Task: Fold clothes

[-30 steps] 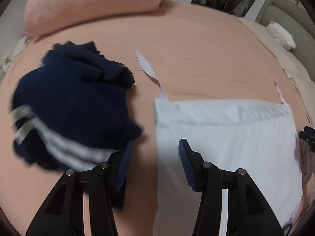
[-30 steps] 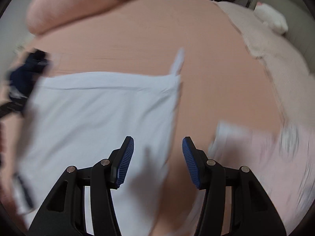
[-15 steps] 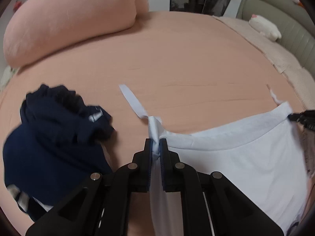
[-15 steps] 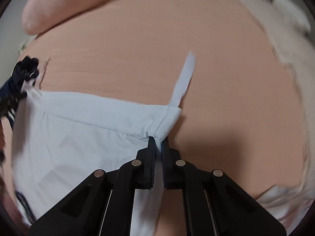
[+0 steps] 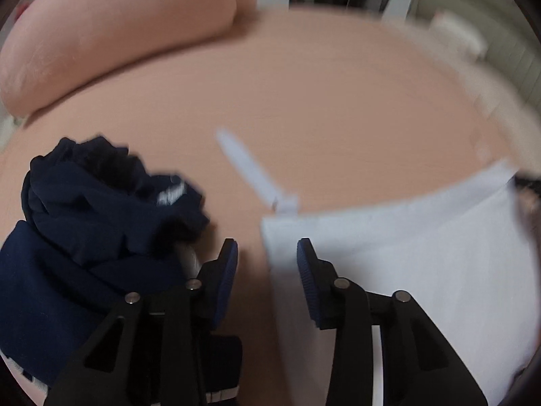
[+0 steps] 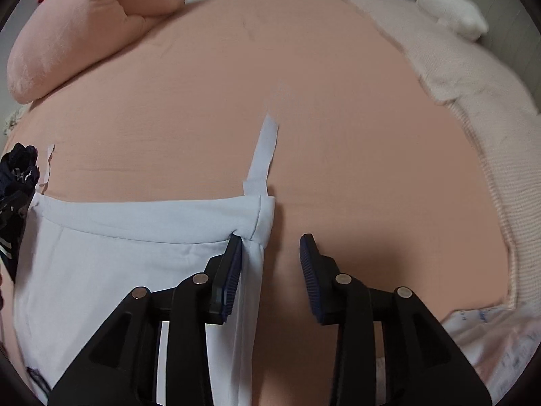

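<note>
On the bed (image 6: 338,108), both jaws just opened, gripping nothing; only left view shows navy garment (image 5: 84,237) fully.

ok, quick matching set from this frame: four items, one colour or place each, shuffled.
Items:
1. white garment
2. navy garment
3. pillow
4. plush toy

Descriptions:
A. pink, far left on the bed
B. dark blue, crumpled, left of the white one
C. white, far right corner
D. pale, laid flat, a strap at each top corner

Pairs: 1-D, 2-B, 3-A, 4-C
</note>
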{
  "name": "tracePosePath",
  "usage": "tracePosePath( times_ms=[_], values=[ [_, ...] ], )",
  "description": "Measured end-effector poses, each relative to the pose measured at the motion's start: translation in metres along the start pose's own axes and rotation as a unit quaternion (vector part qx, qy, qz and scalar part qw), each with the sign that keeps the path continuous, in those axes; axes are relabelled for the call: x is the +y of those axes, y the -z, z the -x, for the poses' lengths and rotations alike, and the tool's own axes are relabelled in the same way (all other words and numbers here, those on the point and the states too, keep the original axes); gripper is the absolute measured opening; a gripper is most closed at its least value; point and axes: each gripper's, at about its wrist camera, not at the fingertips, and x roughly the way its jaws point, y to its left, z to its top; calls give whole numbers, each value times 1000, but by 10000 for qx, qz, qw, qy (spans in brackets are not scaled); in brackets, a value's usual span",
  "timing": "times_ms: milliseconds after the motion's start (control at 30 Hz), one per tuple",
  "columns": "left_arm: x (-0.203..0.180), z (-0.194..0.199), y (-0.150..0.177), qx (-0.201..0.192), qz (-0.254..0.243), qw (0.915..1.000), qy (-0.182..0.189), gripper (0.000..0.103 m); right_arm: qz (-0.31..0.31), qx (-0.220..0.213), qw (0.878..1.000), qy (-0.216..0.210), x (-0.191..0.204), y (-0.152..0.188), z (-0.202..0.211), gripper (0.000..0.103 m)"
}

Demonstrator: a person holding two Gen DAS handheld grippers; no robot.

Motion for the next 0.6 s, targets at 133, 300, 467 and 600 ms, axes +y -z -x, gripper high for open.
tracePosePath(
  times_ms=[133,300,467,600],
  values=[
    [18,-12,-11,325,713,9967,197,41,317,595,9977,37,10,5,-16,36],
    [2,-9,-25,283,180,9929,-1145,5,9,584,9982,-94,-10,-3,-11,40],
    [-16,66,-1,-137,339,9992,-180,42,358,-16,9993,-135,-15,10,51,42],
    [-49,136,63,-274,-138,9993,209,57,236,-410,9981,-385,-25,54,125,43]
  ],
)
